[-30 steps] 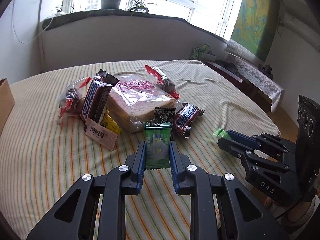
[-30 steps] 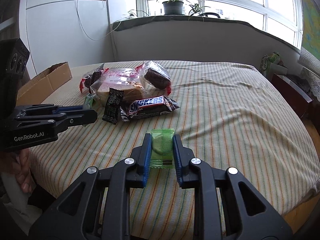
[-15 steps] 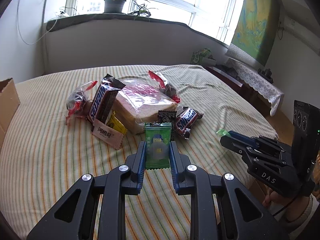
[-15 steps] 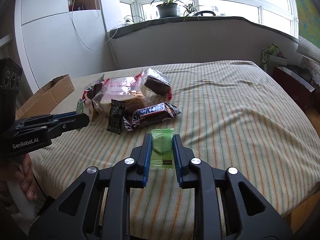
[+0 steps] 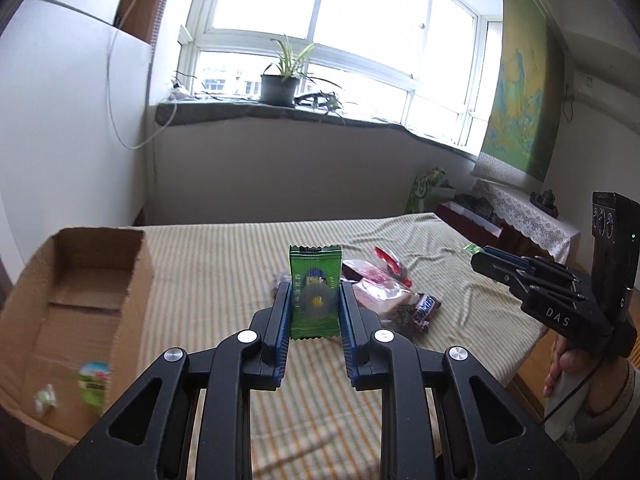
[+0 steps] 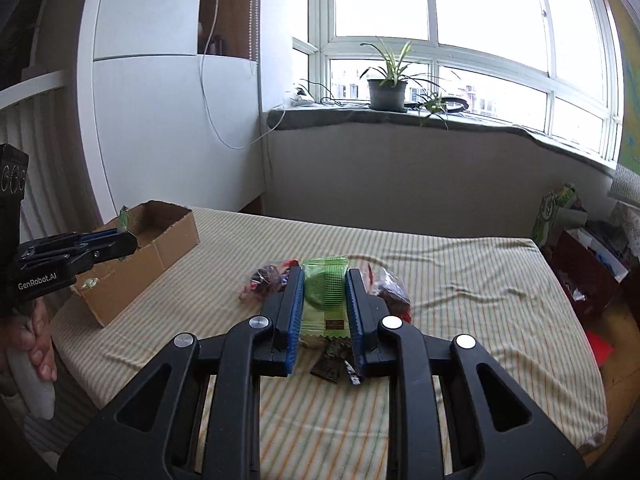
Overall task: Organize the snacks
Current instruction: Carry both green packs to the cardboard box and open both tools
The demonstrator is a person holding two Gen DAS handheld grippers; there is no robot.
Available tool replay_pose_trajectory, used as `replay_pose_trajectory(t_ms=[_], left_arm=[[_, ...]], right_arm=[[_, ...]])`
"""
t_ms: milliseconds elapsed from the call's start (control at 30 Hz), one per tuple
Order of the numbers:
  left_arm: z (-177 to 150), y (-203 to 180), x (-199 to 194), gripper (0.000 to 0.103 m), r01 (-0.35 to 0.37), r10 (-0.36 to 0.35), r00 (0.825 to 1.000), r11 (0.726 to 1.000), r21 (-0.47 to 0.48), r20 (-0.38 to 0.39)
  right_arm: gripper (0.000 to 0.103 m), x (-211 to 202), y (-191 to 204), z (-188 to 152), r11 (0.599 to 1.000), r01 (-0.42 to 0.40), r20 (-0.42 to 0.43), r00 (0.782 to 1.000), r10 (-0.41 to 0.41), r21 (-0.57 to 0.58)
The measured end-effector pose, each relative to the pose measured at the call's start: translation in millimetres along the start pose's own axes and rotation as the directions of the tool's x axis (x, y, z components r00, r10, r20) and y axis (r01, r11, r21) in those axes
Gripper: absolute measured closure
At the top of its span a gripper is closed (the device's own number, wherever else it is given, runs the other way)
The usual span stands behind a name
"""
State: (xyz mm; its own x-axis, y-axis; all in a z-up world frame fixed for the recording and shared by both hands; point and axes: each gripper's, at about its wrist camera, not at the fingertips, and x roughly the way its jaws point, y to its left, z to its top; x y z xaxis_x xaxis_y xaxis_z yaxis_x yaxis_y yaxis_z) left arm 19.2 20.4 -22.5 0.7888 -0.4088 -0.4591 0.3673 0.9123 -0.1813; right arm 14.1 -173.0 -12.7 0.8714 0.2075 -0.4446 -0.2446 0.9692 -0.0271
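Striped counter [image 5: 224, 264], box [image 5: 80, 300] at left, snack pile [image 5: 384, 292] ahead. Left claw [image 5: 315, 304] clamped on upright green packet [image 5: 316, 292]; right claw [image 6: 324, 300] pinching pale-green packet [image 6: 325, 296], long axis forward.

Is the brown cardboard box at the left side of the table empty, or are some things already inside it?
Not empty. The brown cardboard box is open-topped, with a few small green-and-white wrapped items on its floor, too blurred to identify.

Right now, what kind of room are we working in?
Likely a lived-in home room: a potted plant on a bay windowsill, a striped cloth covering the work surface, and a lace-draped side cabinet.
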Motion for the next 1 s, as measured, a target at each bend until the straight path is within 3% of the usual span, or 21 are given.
replay_pose_trajectory(t_ms=[333,633,833,1000], left_arm=[[-22.5,90.3,-45.5,0.082,-0.108,0.117,0.992,0.982,-0.158,0.051],[-45.4,152.7,-87.5,0.082,-0.231,0.253,0.966,0.939,-0.256,0.056],[-45.5,167.4,-103.1,0.082,-0.27,0.298,0.952,0.922,-0.277,0.066],[-42.4,170.9,-101.5,0.082,-0.271,0.3,0.952,0.924,-0.271,0.069]], right_arm=[[0.081,41.3,117.1,18.7,0.979,-0.157,-0.04,0.987,0.153,-0.133],[0.081,71.2,221.2,25.1,0.907,-0.352,-0.087,0.936,0.342,-0.232],[0.081,74.2,250.0,34.8,0.874,-0.406,-0.076,0.913,0.4,-0.266],[0.081,79.5,262.0,42.5,0.866,-0.418,-0.066,0.906,0.417,-0.274]])
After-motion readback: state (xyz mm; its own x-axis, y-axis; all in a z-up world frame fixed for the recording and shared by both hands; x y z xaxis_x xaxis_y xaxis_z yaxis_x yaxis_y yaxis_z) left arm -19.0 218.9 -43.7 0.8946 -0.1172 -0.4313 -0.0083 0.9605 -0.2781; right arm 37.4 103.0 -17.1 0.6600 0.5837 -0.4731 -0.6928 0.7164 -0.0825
